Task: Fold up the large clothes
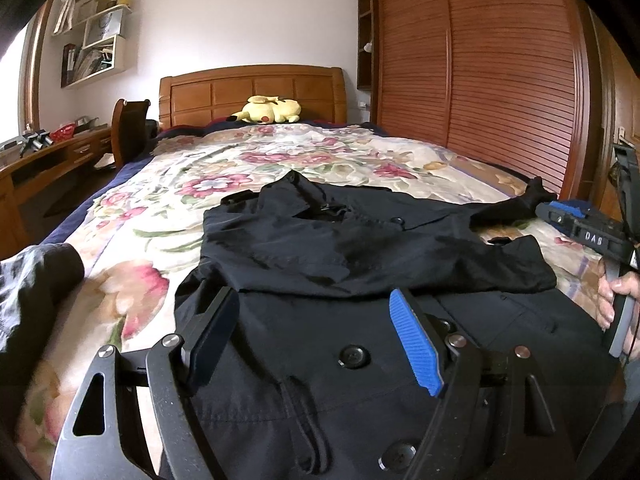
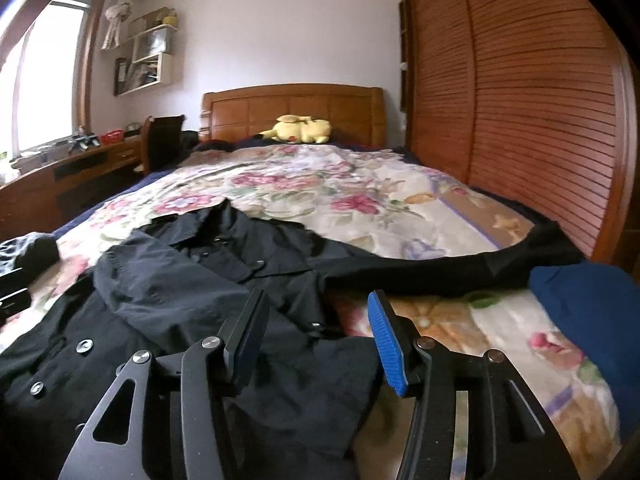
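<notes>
A large black buttoned coat (image 1: 360,248) lies spread on the flowered bedspread (image 1: 168,196). One of its sleeves is folded across the chest. The other sleeve (image 2: 440,268) stretches out to the right toward the bed's edge. My left gripper (image 1: 314,296) hovers open over the coat's lower front, with nothing between its fingers. My right gripper (image 2: 317,296) stands open above the coat (image 2: 180,280) near its right hem, its pads apart and pressing on nothing. In the left wrist view a hand (image 1: 612,292) holds that gripper's handle at the far right.
A yellow plush toy (image 1: 268,110) rests by the wooden headboard (image 1: 252,90). A slatted wardrobe (image 2: 520,100) lines the bed's right side. A desk and a chair (image 1: 128,128) stand on the left. A blue cloth (image 2: 588,312) lies at the right, a dark grey garment (image 1: 36,280) at the left.
</notes>
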`<state>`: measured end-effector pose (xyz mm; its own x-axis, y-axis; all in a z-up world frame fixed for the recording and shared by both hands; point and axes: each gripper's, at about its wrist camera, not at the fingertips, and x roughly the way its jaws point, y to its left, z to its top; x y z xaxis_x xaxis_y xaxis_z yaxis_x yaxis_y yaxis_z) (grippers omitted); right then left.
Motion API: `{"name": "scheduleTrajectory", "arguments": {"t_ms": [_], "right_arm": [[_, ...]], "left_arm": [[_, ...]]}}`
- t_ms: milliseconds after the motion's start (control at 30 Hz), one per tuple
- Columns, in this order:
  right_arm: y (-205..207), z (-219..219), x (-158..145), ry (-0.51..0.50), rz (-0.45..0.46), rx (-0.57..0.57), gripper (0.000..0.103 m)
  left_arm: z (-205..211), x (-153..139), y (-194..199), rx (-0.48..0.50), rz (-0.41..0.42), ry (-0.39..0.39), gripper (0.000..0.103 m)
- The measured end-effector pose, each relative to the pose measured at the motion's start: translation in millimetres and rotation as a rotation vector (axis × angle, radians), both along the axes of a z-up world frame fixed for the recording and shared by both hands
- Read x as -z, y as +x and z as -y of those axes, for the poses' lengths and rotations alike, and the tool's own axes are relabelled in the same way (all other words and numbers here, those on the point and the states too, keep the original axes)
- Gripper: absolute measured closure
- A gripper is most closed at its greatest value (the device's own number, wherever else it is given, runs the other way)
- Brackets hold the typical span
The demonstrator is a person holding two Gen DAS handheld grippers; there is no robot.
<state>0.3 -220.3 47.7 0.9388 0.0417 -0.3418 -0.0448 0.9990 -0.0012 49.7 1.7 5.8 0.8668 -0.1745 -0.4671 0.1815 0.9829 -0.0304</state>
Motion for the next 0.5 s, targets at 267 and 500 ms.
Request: {"name": "scheduleTrajectory", "arguments": {"t_ms": [267,500], "right_arm": [[23,0,14,-0.061,-0.108,-0.084,0.05],[57,1,27,-0.091,-0.27,-0.11,0.05]], "left_arm": [[17,1,6,0.019,0.001,-0.001,0.024],[30,6,13,0.039,-0.014,0.013,0.024]]}}
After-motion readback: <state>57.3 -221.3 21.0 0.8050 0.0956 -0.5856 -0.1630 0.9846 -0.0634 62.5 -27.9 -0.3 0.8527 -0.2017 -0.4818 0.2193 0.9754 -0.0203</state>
